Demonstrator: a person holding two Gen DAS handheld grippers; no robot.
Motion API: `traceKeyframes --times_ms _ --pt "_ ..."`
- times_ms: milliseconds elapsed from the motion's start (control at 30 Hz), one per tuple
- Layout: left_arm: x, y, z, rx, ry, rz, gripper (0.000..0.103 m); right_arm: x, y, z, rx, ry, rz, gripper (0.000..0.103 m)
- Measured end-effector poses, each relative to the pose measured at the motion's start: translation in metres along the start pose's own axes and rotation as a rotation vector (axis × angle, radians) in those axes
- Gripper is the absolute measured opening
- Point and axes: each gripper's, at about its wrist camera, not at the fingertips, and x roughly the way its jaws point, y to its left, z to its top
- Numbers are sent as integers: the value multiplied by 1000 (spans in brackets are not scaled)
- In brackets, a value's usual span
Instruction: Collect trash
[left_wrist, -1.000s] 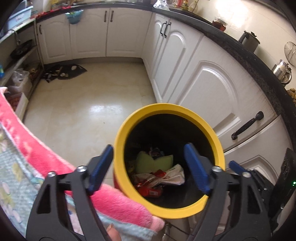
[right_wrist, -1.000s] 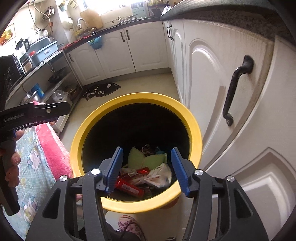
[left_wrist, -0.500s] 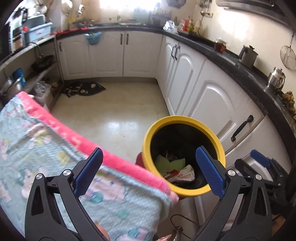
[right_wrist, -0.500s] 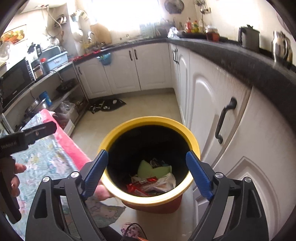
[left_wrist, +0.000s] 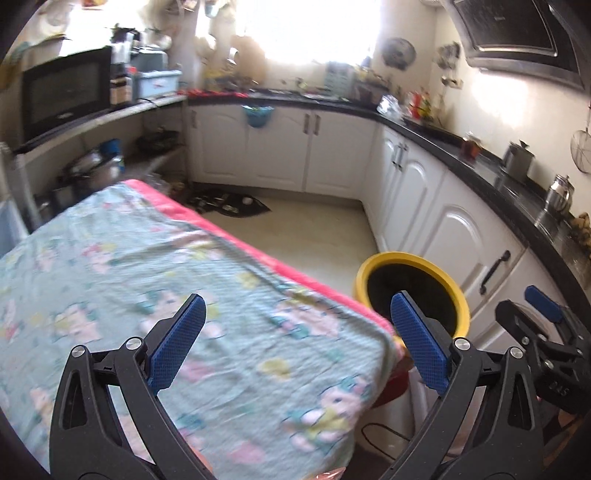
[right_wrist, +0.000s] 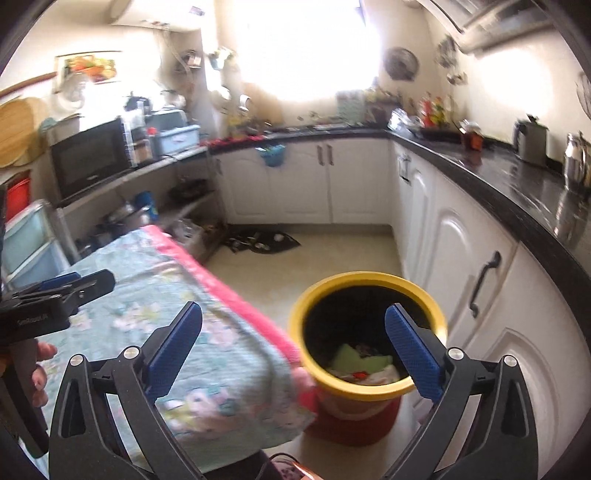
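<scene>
A yellow-rimmed trash bin (right_wrist: 365, 280) with a red base stands on the floor by the white cabinets; it also shows in the left wrist view (left_wrist: 410, 258). Crumpled wrappers and green and white trash (right_wrist: 364, 363) lie at its bottom. My left gripper (left_wrist: 295, 345) is open and empty above the cloth-covered table (left_wrist: 110, 266). My right gripper (right_wrist: 293, 349) is open and empty, above the table edge and the bin. The right gripper shows at the right of the left wrist view (left_wrist: 543, 325); the left gripper at the left of the right wrist view (right_wrist: 59, 291).
The table carries a teal patterned cloth with a pink edge (right_wrist: 236, 299). White cabinets with black handles (right_wrist: 484, 280) and a black counter (right_wrist: 517, 184) run along the right. A dark mat (right_wrist: 262, 242) lies on the floor at the back. Shelves with a microwave (right_wrist: 90, 157) stand left.
Both grippers have risen and drawn back from over the bin. Their jaws have opened wider. The table cloth now fills the lower left of both views.
</scene>
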Motion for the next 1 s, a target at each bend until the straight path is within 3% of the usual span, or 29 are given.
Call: traceKeyframes --times_ms 233,400,567,733,1000 --pt "-50 32 -47 -24 -92 112 92 -43 40 -21 -12 -166 28 97" --pt "-73 42 -79 -32 -132 151 92 -72 62 -47 -76 -256 50 97" --pt "-95 42 -102 -24 -181 169 92 -96 74 -77 -149 -302 66 97" --pt "-115 40 -110 -36 -251 164 92 -100 70 -89 -76 -302 73 97" --pt "-116 42 -119 -61 -242 193 92 -102 72 -96 -86 -314 51 97"
